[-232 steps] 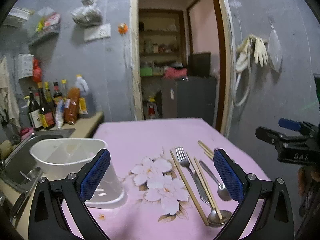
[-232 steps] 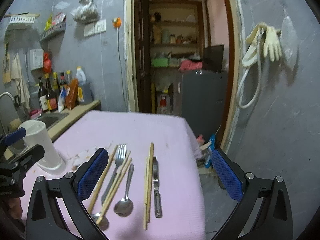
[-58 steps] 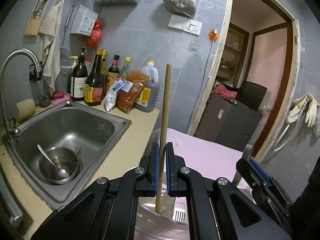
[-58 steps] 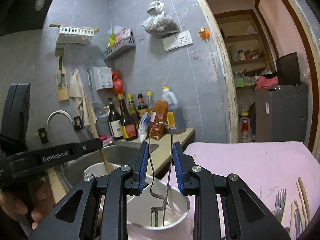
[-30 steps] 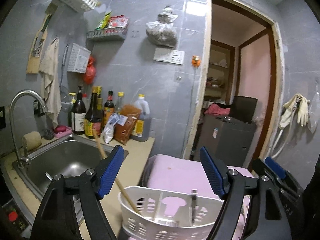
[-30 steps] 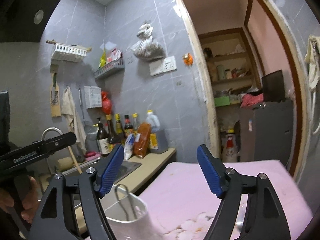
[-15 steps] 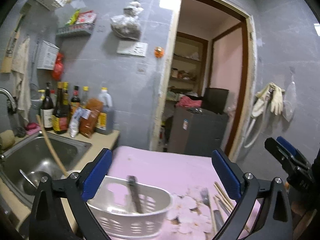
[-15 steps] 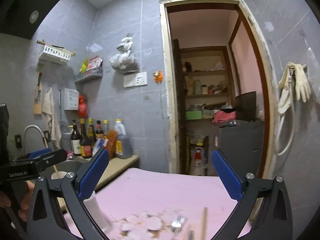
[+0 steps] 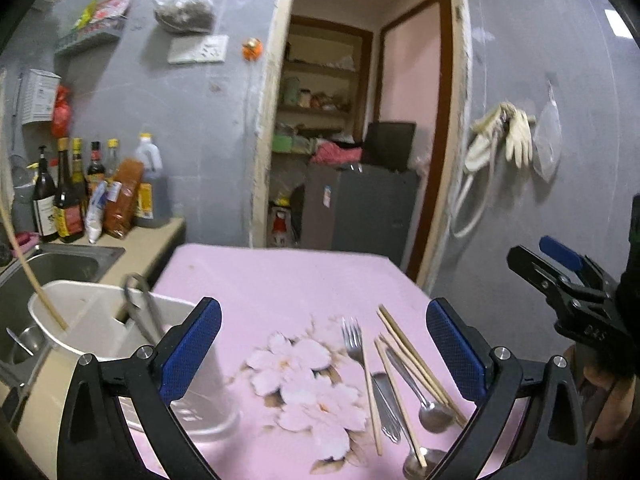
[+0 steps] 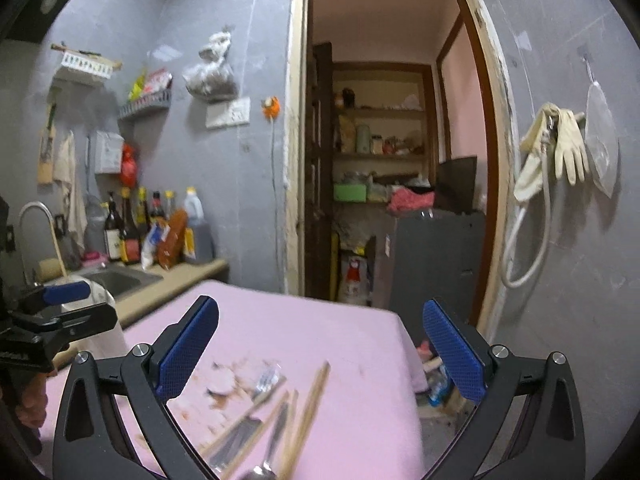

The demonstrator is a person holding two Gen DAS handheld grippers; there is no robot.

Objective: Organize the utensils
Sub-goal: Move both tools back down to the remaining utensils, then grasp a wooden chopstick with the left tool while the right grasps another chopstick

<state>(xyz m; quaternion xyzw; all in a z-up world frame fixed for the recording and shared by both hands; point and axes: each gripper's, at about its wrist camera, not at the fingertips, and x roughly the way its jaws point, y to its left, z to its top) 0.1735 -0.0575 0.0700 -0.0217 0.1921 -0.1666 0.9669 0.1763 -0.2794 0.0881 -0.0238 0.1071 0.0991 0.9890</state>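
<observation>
A white utensil holder point(image 9: 100, 332) stands at the left edge of the pink table point(image 9: 280, 276). A wooden chopstick point(image 9: 28, 268) and a metal utensil point(image 9: 140, 308) lean in it. A fork point(image 9: 356, 344), several chopsticks point(image 9: 412, 356) and spoons point(image 9: 432, 412) lie on the cloth to the right. My left gripper point(image 9: 320, 352) is open and empty above the table between holder and utensils. My right gripper point(image 10: 320, 356) is open and empty above the loose utensils point(image 10: 280, 408), which look blurred. The holder point(image 10: 100, 320) shows at left there.
A steel sink point(image 9: 52, 268) with bottles point(image 9: 64, 200) behind it lies left of the table. A doorway point(image 9: 352, 140) with shelves and a grey cabinet point(image 9: 360, 212) is behind. Gloves and a hose point(image 9: 500, 148) hang on the right wall.
Both grippers opened, leaving the chopstick and the metal utensil in the holder. Both have since swung right and down toward the loose utensils on the cloth.
</observation>
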